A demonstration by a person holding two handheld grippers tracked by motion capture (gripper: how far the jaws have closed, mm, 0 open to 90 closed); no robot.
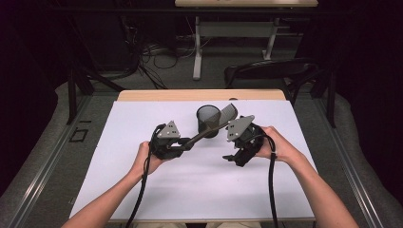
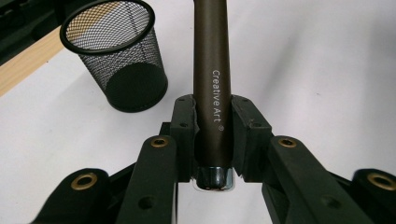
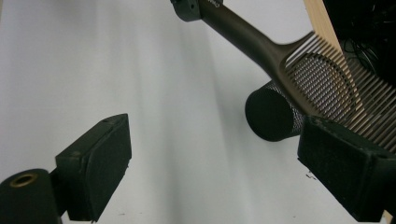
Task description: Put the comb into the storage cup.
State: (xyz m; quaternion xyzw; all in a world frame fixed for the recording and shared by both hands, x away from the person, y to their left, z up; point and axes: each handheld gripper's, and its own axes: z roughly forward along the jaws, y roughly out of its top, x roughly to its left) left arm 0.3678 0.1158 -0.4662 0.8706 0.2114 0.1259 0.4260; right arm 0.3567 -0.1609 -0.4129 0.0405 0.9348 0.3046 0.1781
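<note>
Near the desk's front edge two bare forearms enter, their elbows cut off; each hand holds one black two-jaw gripper. The left gripper (image 1: 186, 144) is clamped on the handle of one dark brown plastic comb (image 1: 216, 122), lettered "Creative Art"; the comb slants toward the far edge, its teeth over the one black wire-mesh cup (image 1: 208, 119), standing mid-desk and partly hidden behind it; the right gripper (image 1: 230, 157), jaws wide apart, holds nothing; beyond the white desk (image 1: 266, 190), one dark chair (image 1: 271, 71) is hard to make out.
</note>
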